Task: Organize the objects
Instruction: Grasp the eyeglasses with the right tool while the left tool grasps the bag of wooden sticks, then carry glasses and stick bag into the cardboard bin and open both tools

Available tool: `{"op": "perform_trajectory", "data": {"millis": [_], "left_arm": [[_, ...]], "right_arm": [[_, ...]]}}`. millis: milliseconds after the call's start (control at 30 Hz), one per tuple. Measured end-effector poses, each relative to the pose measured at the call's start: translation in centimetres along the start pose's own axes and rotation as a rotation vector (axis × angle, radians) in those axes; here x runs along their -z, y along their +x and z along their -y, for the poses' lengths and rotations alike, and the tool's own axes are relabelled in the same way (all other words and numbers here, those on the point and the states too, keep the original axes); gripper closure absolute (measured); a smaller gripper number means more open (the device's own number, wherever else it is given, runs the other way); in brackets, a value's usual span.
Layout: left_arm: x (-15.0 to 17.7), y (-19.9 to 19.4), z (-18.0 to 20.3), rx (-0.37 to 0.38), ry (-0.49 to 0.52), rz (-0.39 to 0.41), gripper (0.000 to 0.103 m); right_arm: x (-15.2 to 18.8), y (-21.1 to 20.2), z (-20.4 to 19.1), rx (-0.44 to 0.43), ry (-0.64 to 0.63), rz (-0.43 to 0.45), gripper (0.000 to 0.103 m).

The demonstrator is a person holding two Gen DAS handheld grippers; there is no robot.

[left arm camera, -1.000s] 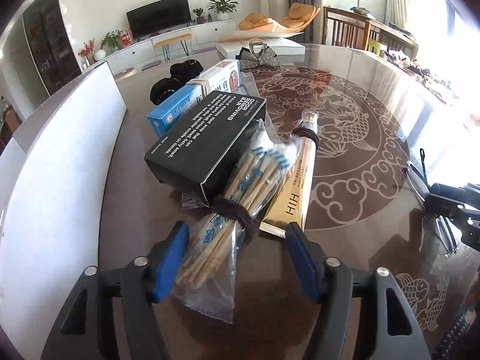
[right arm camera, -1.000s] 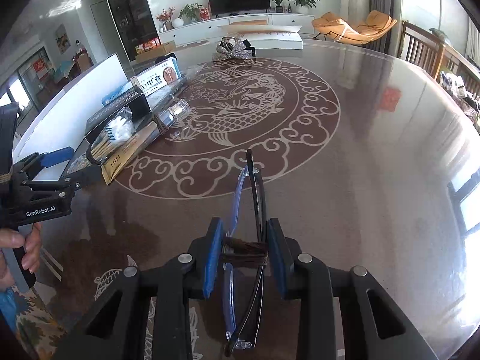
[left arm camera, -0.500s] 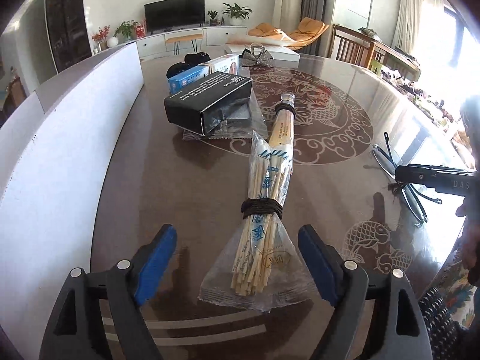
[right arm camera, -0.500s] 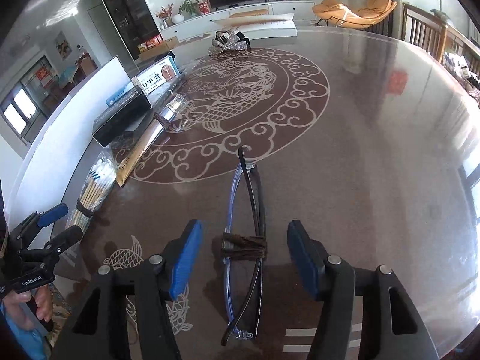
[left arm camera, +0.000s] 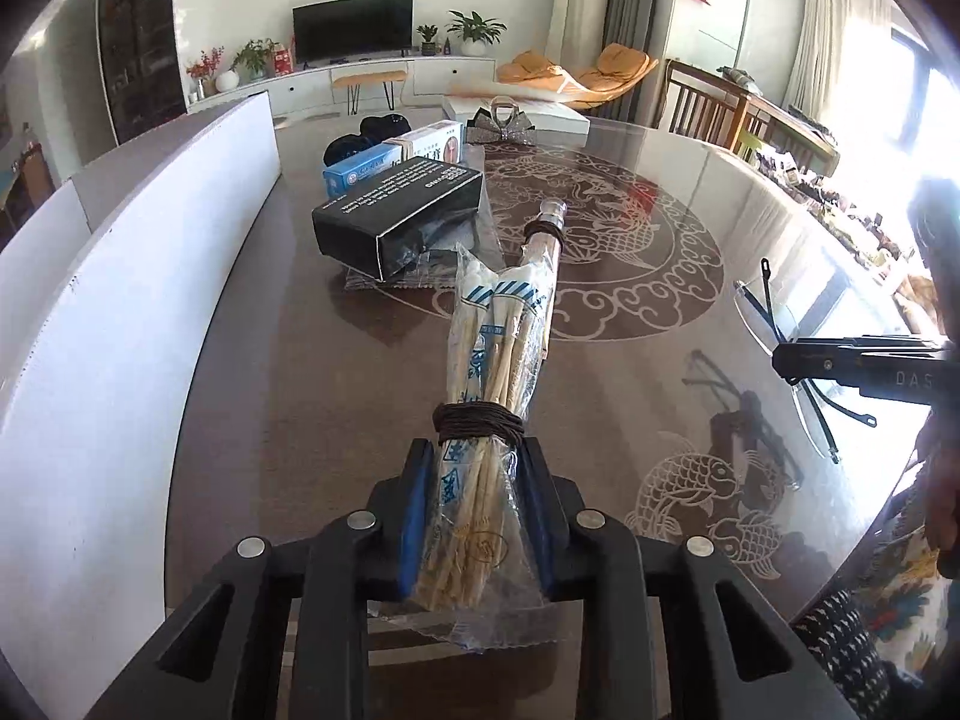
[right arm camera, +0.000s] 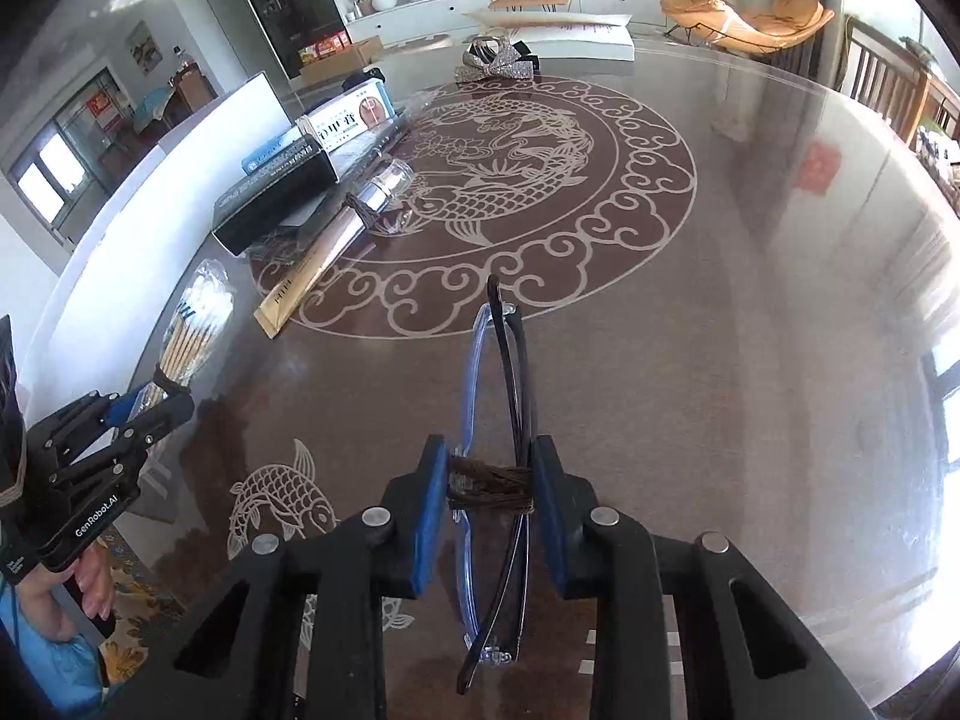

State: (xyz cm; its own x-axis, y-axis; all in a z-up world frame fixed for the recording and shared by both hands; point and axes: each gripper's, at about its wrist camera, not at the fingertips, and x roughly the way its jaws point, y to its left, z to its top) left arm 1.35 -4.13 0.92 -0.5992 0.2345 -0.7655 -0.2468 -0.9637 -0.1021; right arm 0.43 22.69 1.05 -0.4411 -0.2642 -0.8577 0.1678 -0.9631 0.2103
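Two grippers work over a round brown table with a pale dragon pattern, each angled steeply down toward its top. The left gripper is clamped on a clear bag of wooden sticks, its blue pads pressing the bag just behind a dark cord wound round the bundle; the far end of the bag reaches away along the table toward a gold tube lying beside it. In the right wrist view the same gripper shows at the left edge, held by a hand low at the table's rim.

The right gripper is closing its jaws on a pair of folded glasses, the pads touching both sides of a dark cord wrapped round the frame. The glasses stand on edge, running lengthwise away from the camera near the table's front edge, well apart from the sticks.

Farther back lie a black box, a blue box and a white box, close together beside a curved white board. A glittery bow sits at the far side.
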Motion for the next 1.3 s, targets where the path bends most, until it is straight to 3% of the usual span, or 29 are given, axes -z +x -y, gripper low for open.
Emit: {"op": "perform_trajectory", "data": {"millis": [133,233,400,533,700,767,800,833,900,967,1067,1200,1300], "left_arm": [[-1.1,-5.0,-1.5,0.071,-0.090,0.101,0.075],[-2.0,-8.5,-4.1,0.052,-0.123,0.157,0.075],[-2.6,-13.0,-12.0,-0.130,-0.183,0.198,0.075],[-1.8,-14.6,-20.0,-0.281,-0.294,0.171,0.075],[0.2,-14.4,-26.7,-0.410,-0.364,0.103,0.074],[0.8,-12.9,-28.3,-0.435,-0.379,0.045,0.072],[1.0,-12.1,-28.9,-0.450,-0.387,0.014,0.065],[1.1,-11.4,-29.3,-0.469,-0.396,-0.006,0.058],[1.5,-11.3,-28.9,-0.492,-0.404,0.010,0.034],[1.6,-11.8,-27.7,-0.484,-0.396,0.065,0.028],[0.9,-12.4,-24.7,-0.439,-0.371,0.118,0.027],[-0.9,-12.8,-18.2,-0.278,-0.293,0.174,0.026],[-1.3,-12.4,-11.6,-0.122,-0.192,0.184,0.021]], "right_arm": [[-1.9,-3.0,-2.4,-0.092,-0.004,0.062,0.074],[-4.1,-4.6,-7.0,-0.181,-0.057,0.102,0.074],[-7.8,-6.3,-18.4,-0.394,-0.176,0.153,0.074],[-8.7,-6.0,-28.7,-0.515,-0.317,0.146,0.074],[-7.5,-2.8,-37.3,-0.581,-0.405,0.097,0.074],[-7.0,-0.6,-39.4,-0.556,-0.428,0.061,0.072],[-6.8,0.8,-40.0,-0.541,-0.435,0.030,0.066],[-6.6,1.9,-40.2,-0.529,-0.426,-0.006,0.060],[-6.4,3.1,-39.3,-0.526,-0.371,-0.038,0.040],[-6.3,2.7,-37.4,-0.519,-0.356,0.005,0.029],[-6.0,0.7,-33.1,-0.439,-0.366,0.134,0.013],[-5.0,0.0,-25.7,-0.250,-0.382,0.262,0.000],[-3.7,1.6,-18.9,-0.065,-0.378,0.257,0.000]]}}
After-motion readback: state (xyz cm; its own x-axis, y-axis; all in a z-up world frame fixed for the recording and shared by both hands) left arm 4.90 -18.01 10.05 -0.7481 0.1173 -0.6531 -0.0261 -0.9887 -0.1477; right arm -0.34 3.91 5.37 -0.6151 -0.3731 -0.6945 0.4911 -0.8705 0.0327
